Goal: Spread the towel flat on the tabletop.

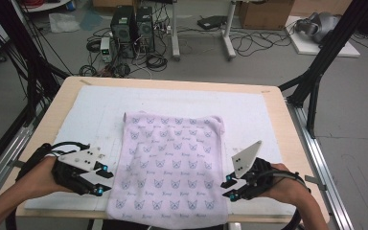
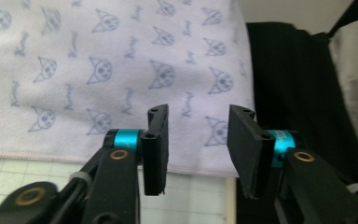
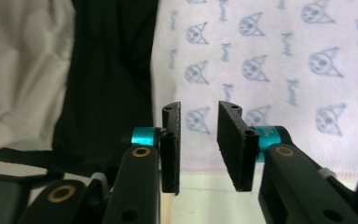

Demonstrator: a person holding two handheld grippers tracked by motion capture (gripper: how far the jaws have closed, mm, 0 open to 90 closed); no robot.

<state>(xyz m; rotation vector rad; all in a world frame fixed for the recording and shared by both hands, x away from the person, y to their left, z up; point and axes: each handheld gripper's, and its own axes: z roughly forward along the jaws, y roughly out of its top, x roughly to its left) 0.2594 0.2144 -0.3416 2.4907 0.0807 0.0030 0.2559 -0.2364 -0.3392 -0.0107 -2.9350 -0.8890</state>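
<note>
A pale lilac cloth [image 1: 170, 163] printed with blue cat faces lies flat on the white mat [image 1: 91, 110], and its near hem hangs over the table's front edge. My left gripper [image 1: 103, 179] sits just off the cloth's left edge near the front, jaws pointing at it. My right gripper [image 1: 226, 187] is at the cloth's right edge, mirroring it. In the left gripper view the cloth [image 2: 98, 70] lies beyond the open left gripper [image 2: 198, 112], with nothing between the pads. In the right gripper view the right gripper [image 3: 200, 107] is open over the cloth [image 3: 270, 60], pads apart from it.
The mat covers a wooden table [image 1: 57, 105]. Black frame posts [image 1: 316, 72] stand at both back corners. Computer towers [image 1: 132, 26] and cables lie on the floor beyond. Dark fabric [image 2: 298, 93] shows below the table's front edge.
</note>
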